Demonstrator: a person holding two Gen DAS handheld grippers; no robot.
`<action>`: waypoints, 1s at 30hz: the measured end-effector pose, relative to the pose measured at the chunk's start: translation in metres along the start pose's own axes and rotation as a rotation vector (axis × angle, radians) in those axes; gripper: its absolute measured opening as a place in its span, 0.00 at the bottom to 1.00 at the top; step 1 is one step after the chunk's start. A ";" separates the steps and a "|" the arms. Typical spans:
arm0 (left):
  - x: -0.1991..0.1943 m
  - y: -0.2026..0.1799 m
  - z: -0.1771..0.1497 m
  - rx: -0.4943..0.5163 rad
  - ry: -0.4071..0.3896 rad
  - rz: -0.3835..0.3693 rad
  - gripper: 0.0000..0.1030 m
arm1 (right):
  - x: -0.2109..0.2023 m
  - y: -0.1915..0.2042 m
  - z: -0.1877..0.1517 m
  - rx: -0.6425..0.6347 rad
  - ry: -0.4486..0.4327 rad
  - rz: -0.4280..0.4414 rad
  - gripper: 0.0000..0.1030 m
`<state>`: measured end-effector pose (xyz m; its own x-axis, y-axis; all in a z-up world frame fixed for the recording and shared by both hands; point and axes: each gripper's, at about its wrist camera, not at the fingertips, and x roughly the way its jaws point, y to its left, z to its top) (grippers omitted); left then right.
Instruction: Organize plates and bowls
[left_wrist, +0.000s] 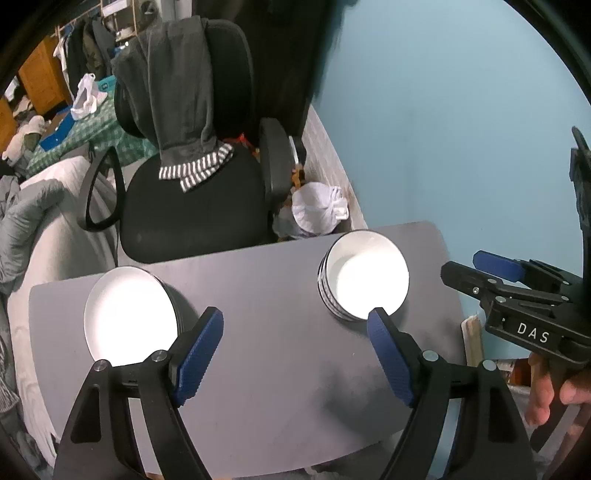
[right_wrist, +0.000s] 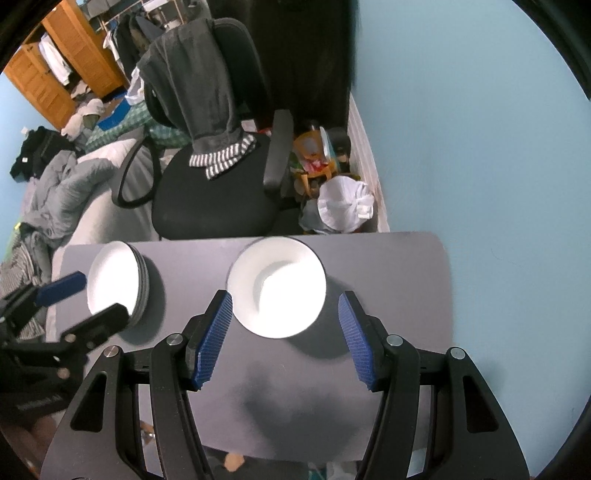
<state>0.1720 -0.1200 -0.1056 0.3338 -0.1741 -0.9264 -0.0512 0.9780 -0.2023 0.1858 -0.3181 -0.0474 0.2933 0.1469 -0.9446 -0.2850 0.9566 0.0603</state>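
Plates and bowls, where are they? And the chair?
stack of plates (left_wrist: 129, 314), left wrist view, white face of the top plate.
stack of bowls (left_wrist: 369, 284), left wrist view, inside of the top bowl.
office chair (right_wrist: 214, 199), right wrist view, black seat cushion.

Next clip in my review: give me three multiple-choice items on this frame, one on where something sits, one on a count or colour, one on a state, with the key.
1. Where does the stack of plates sit on the grey table?
A. toward its left side
B. at its right edge
C. on the office chair

2. What colour are the pads of the right tool?
A. red
B. blue
C. yellow

3. What state is the left tool in?
A. shut on a bowl
B. shut on nothing
C. open, holding nothing

Key:
1 A, since in the right wrist view the plates lie left of the stack of bowls.
2 B, since both pads show blue against the black frame.
3 C, since its fingers stand wide apart over bare table with nothing between them.
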 end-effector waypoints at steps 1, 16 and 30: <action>0.003 0.001 0.000 0.002 0.013 0.004 0.79 | 0.002 -0.003 -0.001 0.002 0.008 0.001 0.57; 0.065 0.002 0.011 -0.006 0.164 -0.077 0.79 | 0.066 -0.044 -0.002 0.038 0.182 0.078 0.57; 0.135 -0.010 0.024 -0.021 0.273 -0.096 0.79 | 0.131 -0.063 0.001 0.073 0.329 0.184 0.57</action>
<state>0.2398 -0.1503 -0.2212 0.0725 -0.2933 -0.9533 -0.0516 0.9534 -0.2973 0.2430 -0.3591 -0.1749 -0.0684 0.2405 -0.9682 -0.2368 0.9389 0.2500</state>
